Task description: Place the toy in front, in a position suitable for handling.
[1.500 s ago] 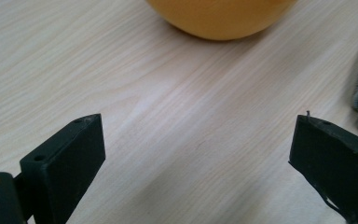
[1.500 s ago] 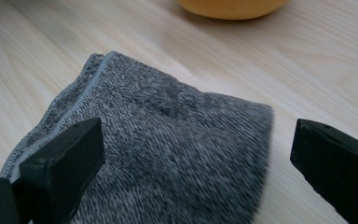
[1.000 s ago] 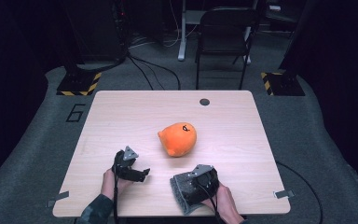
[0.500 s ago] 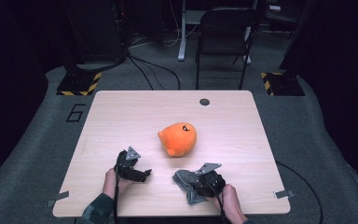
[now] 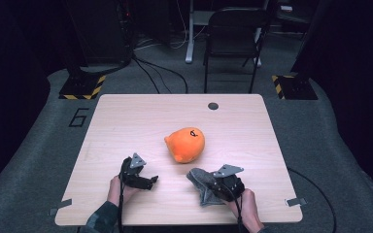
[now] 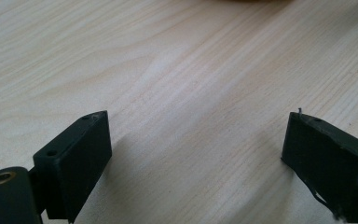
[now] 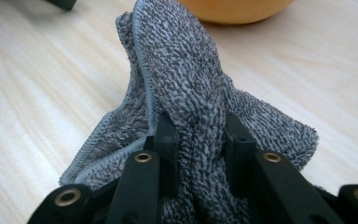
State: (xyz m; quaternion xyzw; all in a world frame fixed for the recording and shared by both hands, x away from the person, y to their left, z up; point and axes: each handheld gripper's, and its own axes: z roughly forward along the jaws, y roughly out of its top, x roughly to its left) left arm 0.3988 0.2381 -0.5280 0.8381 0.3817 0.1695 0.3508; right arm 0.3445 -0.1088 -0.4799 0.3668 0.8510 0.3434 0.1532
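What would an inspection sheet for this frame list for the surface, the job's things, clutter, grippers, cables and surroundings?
Surface: light wooden table, with a dark round grommet near its far edge.
Job's things: orange plush toy near the middle; grey cloth bunched at the near right.
Clutter: nothing seen.
Grippers: left gripper open over bare wood, jaws wide apart; right gripper shut on the grey cloth, a fold pinched between its jaws.
Cables: a cable trails from the left gripper along the forearm; floor cables run beyond the table.
Surroundings: black chair behind the table, hazard-striped bases on grey carpet, dark room.
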